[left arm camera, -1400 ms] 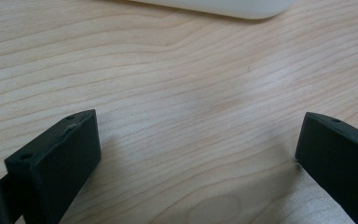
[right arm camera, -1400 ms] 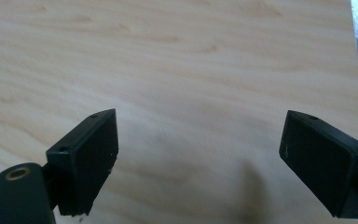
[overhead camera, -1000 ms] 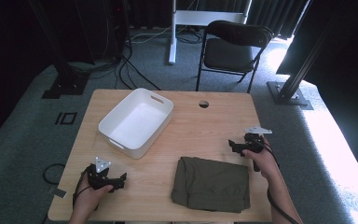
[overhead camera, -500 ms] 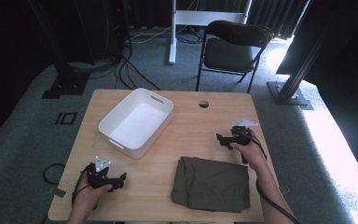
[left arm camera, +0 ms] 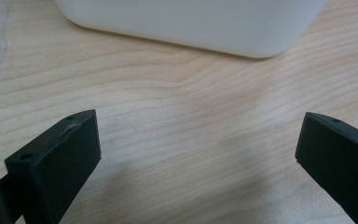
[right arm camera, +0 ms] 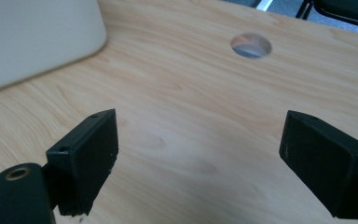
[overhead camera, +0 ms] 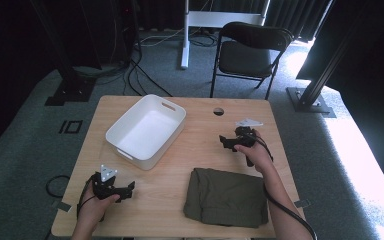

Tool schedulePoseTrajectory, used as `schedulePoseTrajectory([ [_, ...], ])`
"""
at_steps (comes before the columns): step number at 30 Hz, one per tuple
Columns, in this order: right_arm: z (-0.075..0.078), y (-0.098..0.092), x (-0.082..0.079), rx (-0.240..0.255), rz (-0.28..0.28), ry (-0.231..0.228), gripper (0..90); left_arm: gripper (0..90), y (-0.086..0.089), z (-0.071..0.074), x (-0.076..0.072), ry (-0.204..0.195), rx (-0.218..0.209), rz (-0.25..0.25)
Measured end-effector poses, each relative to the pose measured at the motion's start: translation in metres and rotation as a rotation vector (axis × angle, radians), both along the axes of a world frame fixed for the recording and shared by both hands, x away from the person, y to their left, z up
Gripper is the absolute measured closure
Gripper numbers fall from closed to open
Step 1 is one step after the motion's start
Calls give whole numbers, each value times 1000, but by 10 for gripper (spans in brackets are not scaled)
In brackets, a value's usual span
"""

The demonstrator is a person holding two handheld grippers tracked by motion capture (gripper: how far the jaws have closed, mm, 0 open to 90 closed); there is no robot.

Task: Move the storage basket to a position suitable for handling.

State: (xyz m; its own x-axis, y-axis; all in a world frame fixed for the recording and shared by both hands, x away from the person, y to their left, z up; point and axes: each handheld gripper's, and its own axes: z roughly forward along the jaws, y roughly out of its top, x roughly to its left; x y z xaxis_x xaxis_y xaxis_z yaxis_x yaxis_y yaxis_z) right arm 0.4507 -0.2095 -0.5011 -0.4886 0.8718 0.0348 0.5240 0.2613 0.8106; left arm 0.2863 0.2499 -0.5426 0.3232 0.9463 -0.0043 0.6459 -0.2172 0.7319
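Observation:
A folded olive-green cloth (overhead camera: 227,195) lies near the table's front edge, right of centre. A white rectangular tub (overhead camera: 146,130) stands empty at the back left, and its side wall (left arm camera: 191,23) fills the top of the left gripper view. My left gripper (overhead camera: 128,188) rests low at the front left, open, jaws wide over bare wood (left arm camera: 191,140). My right gripper (overhead camera: 223,140) hovers above the cloth's far edge, pointing left toward the tub (right arm camera: 32,42), open with nothing between its jaws.
The wooden table (overhead camera: 200,150) has a round cable hole (overhead camera: 218,111) near its back edge, also in the right gripper view as a hole (right arm camera: 251,45). A black folding chair (overhead camera: 252,52) stands behind the table. Cables lie on the grey carpet at the left.
My right gripper has moved left and toward the table's middle, from the right edge to above the cloth's far side. The left gripper has stayed put.

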Motion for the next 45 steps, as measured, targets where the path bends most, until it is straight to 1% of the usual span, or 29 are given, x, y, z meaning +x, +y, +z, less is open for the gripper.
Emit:
schedulePoseTrajectory([
  [4,4,13,8,-16,24,-12,114,11,-1,2,4,-15,18,-3],
  [6,6,19,12,-21,35,-18,115,11,-1,4,7,-18,9,-4],
  [7,7,21,14,-16,35,-17,114,11,-1,5,8,-23,4,-2],
  [14,15,42,28,5,52,-32,115,11,-2,13,18,-50,10,-5],
  [19,20,56,34,10,74,-45,115,11,0,18,23,-68,-3,-3],
  [21,21,61,35,25,75,-43,114,11,1,19,24,-78,-9,-3],
  [23,21,64,36,27,80,-43,115,11,2,20,25,-86,-8,-1],
  [24,21,67,37,28,83,-41,115,11,5,23,28,-100,-13,12],
  [25,22,73,40,26,91,-43,115,11,7,24,29,-108,-11,18],
  [28,25,84,45,22,100,-52,115,11,11,26,32,-129,-12,42],
  [33,28,98,52,32,103,-56,115,11,21,25,39,-128,1,61],
  [36,31,106,57,39,106,-59,115,11,26,26,44,-133,-2,77],
  [39,35,115,63,34,108,-63,115,11,30,26,48,-132,1,83],
  [43,35,125,75,49,100,-54,115,11,33,26,53,-135,-6,91],
  [45,34,130,84,58,82,-46,115,11,33,25,55,-134,-14,93],
])
